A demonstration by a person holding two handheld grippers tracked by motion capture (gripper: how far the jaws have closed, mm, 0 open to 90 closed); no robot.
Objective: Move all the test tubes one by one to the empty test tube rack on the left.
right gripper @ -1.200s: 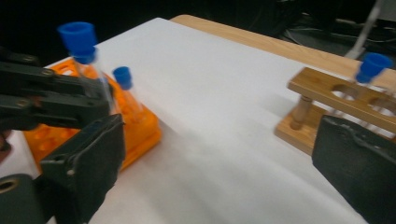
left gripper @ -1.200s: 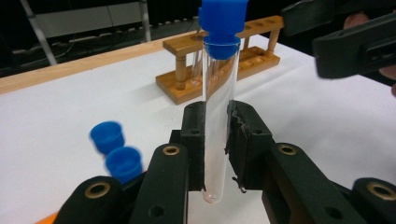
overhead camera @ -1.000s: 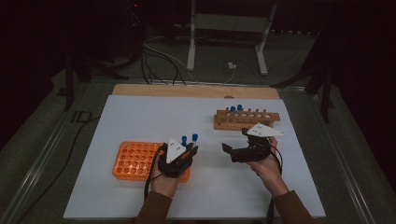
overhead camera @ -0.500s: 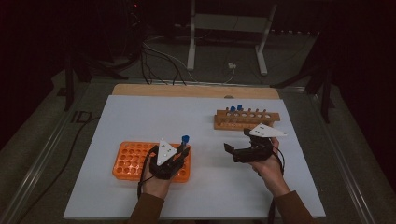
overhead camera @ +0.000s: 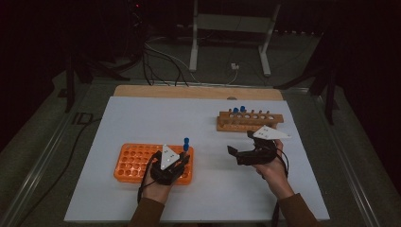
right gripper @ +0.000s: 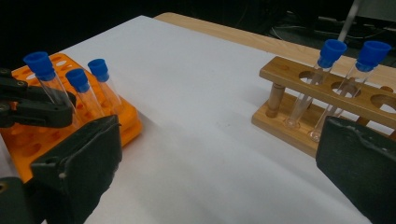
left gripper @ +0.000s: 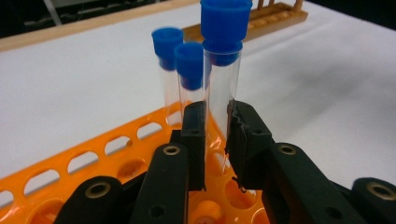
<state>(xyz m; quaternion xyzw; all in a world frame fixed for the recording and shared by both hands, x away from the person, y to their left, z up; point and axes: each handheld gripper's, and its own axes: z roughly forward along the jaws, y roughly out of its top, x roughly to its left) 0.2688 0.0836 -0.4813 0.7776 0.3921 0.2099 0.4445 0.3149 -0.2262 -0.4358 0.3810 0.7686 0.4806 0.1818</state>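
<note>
A blue-capped tube (left gripper: 221,84), clenched by the left gripper (left gripper: 215,140), has been carried leftward over the orange rack (overhead camera: 137,163), apparently into a hole, while the right gripper (right gripper: 219,177) is held wide apart, idle

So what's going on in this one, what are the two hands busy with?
A person works with two hand-held grippers at a white table. The left gripper is shut on a clear test tube with a blue cap, held upright over the orange plastic rack, where two more blue-capped tubes already stand near one end. The right gripper hangs open and holds nothing, between the orange rack and the wooden test tube rack, which holds two capped tubes.
</note>
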